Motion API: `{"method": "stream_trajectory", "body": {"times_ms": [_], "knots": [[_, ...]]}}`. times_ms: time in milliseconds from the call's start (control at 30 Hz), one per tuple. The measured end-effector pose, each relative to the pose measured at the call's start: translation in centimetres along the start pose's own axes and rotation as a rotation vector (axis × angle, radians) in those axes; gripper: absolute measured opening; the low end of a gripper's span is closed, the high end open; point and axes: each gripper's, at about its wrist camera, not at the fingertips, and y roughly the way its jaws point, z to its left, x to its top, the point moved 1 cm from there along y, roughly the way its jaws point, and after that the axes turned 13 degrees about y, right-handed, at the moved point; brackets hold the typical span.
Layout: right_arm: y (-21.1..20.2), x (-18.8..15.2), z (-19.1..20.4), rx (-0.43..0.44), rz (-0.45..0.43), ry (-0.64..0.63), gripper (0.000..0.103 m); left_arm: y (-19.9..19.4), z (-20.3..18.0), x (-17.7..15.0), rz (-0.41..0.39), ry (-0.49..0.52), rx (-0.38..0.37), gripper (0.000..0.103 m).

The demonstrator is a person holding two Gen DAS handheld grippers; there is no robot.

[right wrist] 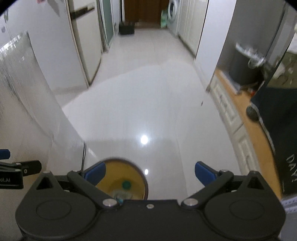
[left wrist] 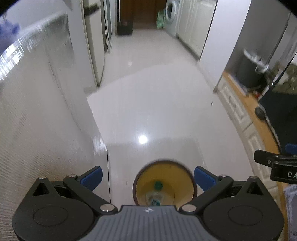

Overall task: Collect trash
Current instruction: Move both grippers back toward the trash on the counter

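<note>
Our left tongs [left wrist: 148,177] hang wide apart with nothing between the blue pads, and our right tongs [right wrist: 150,174] are just as wide and bare. Below them on the glossy white floor [left wrist: 148,111] stands a round bin [left wrist: 164,182], dark-rimmed, yellow inside. In it we see a clear plastic bottle [left wrist: 155,196] with a green cap [left wrist: 158,185], standing roughly upright, blurred. The bin sits between the left tongs' pads in that view, and under the right tongs' left pad [right wrist: 95,173] in the other. Far down the corridor a washing machine [left wrist: 171,11] stands beside a green bag [left wrist: 160,18].
</note>
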Motion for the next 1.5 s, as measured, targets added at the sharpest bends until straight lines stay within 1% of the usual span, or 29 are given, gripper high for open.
{"method": "stream_trajectory", "body": {"times_ms": [167,400,600,733,900,1000,1133,1233,1367,1400,1500], "knots": [[-4.1,1.6,0.0,0.030,-0.150,0.009,0.103,-4.0,0.1,1.2,-0.129,0.007,0.065,0.103],[-9.1,3.0,0.5,0.132,-0.330,0.039,0.103,-10.4,0.6,2.6,-0.296,0.018,0.133,0.103],[-11.9,3.4,1.7,0.210,-0.441,0.042,0.103,-14.6,2.3,2.9,-0.375,0.035,0.208,0.103],[-13.4,3.2,3.0,0.247,-0.511,0.025,0.103,-17.2,3.9,3.2,-0.424,0.039,0.233,0.103],[-14.8,3.2,4.8,0.319,-0.580,0.009,0.103,-20.3,5.9,3.6,-0.487,0.096,0.300,0.103],[-15.6,2.9,6.1,0.361,-0.610,-0.006,0.103,-21.5,7.9,3.8,-0.512,0.105,0.342,0.103],[-16.2,2.8,8.0,0.401,-0.633,-0.017,0.103,-21.9,11.3,3.8,-0.540,0.056,0.393,0.103],[-16.6,2.6,9.5,0.438,-0.657,-0.018,0.103,-21.5,14.3,3.6,-0.561,-0.018,0.429,0.103],[-16.7,2.2,11.9,0.502,-0.689,-0.050,0.103,-20.5,18.2,3.7,-0.559,-0.120,0.475,0.103],[-16.6,2.2,12.7,0.521,-0.687,-0.072,0.103,-20.1,19.2,3.7,-0.558,-0.147,0.489,0.103],[-16.3,2.0,14.9,0.572,-0.640,-0.126,0.103,-18.9,22.0,3.7,-0.538,-0.201,0.512,0.103]]}}
